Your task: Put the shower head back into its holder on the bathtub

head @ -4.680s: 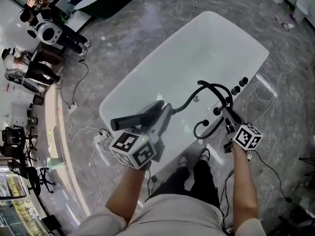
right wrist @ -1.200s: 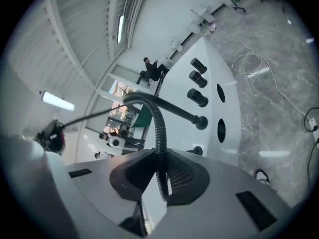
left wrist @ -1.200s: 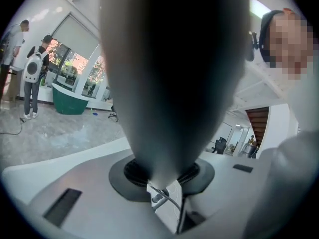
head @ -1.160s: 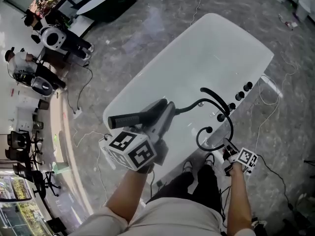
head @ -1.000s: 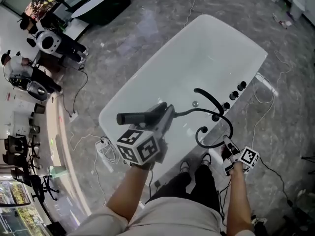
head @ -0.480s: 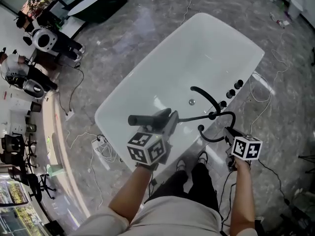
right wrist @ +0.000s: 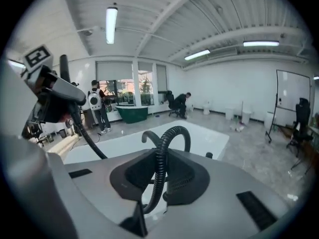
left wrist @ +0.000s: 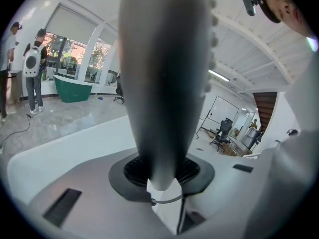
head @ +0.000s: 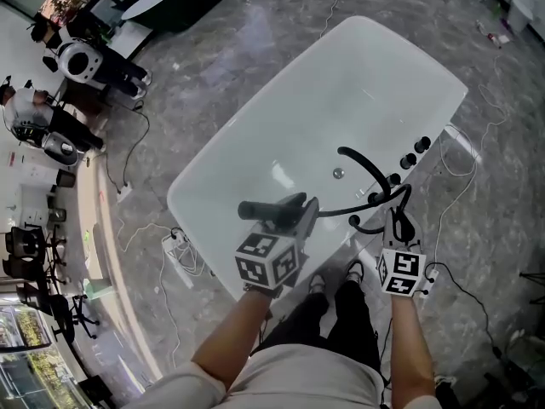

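A black shower head lies level over the near rim of the white bathtub, and my left gripper is shut on it. In the left gripper view its dark handle rises straight up from between the jaws of the left gripper. My right gripper is shut on the black ribbed hose just in front of the curved black spout. Seen from the right gripper, the hose arches up out of the jaws. The holder itself I cannot make out.
Black knobs stand on the tub's right rim, and a drain shows in the tub floor. Cables and a power strip lie on the marble floor. My shoes are against the tub. People stand far off.
The left gripper has carried the shower head right and lower, toward the spout. The right gripper has rolled so that its cube faces up, has risen, and the hose loop has drawn tighter.
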Demonstrator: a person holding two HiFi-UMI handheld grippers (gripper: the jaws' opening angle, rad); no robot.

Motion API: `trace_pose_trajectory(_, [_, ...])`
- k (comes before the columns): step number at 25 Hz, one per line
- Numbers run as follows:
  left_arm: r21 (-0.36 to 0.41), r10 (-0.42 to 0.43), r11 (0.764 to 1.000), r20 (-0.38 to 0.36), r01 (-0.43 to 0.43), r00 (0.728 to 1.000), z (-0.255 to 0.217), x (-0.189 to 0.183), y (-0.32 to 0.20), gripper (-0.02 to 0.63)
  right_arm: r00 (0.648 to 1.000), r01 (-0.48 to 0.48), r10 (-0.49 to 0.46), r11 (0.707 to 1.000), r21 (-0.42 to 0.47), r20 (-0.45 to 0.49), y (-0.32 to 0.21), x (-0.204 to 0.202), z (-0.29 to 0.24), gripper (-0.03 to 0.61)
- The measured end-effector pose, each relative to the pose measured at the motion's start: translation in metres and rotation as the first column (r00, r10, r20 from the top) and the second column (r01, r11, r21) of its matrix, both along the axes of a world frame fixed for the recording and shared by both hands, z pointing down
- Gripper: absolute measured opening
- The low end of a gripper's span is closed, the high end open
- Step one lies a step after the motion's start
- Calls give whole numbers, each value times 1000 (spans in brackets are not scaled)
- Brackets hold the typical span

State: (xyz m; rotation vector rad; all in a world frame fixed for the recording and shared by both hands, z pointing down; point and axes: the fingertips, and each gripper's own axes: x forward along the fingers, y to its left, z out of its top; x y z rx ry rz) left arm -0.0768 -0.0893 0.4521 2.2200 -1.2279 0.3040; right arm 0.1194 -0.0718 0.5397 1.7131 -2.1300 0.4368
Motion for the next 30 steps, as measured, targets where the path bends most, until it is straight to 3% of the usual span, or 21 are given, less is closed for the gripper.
trace_pose_trajectory(3, [0, -4, 1000, -5, 4, 1000, 6, 1, 1, 101, 987, 153, -148, 985, 82, -59, 7, -28, 0, 66])
trace_pose_trajectory(7, [11, -25, 1000, 5, 24, 1000, 10, -6, 1, 101, 941, 321, -314, 946, 36, -126, 13, -62, 32, 66])
trace_pose_trajectory(13, [33, -132, 991, 46, 131, 990, 7, -53, -3, 101, 804, 563, -554, 826, -22, -217, 38, -108, 47, 63])
trace_pose_trajectory(15, [33, -152, 988, 51, 150, 987, 6, -63, -4, 101, 785, 574, -568, 817, -55, -248, 38, -105, 58, 63])
trace_pose_trajectory(18, [42, -158, 987, 53, 156, 986, 3, -70, -3, 101, 794, 534, -536, 841, -92, -288, 21, -87, 79, 63])
trace_pose_trajectory(20, [46, -161, 986, 57, 159, 985, 2, -73, -1, 101, 790, 533, -537, 840, -103, -295, 9, -85, 87, 63])
trace_pose_trajectory(25, [42, -189, 982, 57, 187, 980, 6, -81, 2, 101, 796, 538, -508, 843, 1, -329, -30, -95, 57, 61])
trace_pose_trajectory(30, [38, -197, 980, 39, 195, 980, 9, -78, 6, 101, 699, 571, -444, 818, 64, -561, -56, -72, 23, 61])
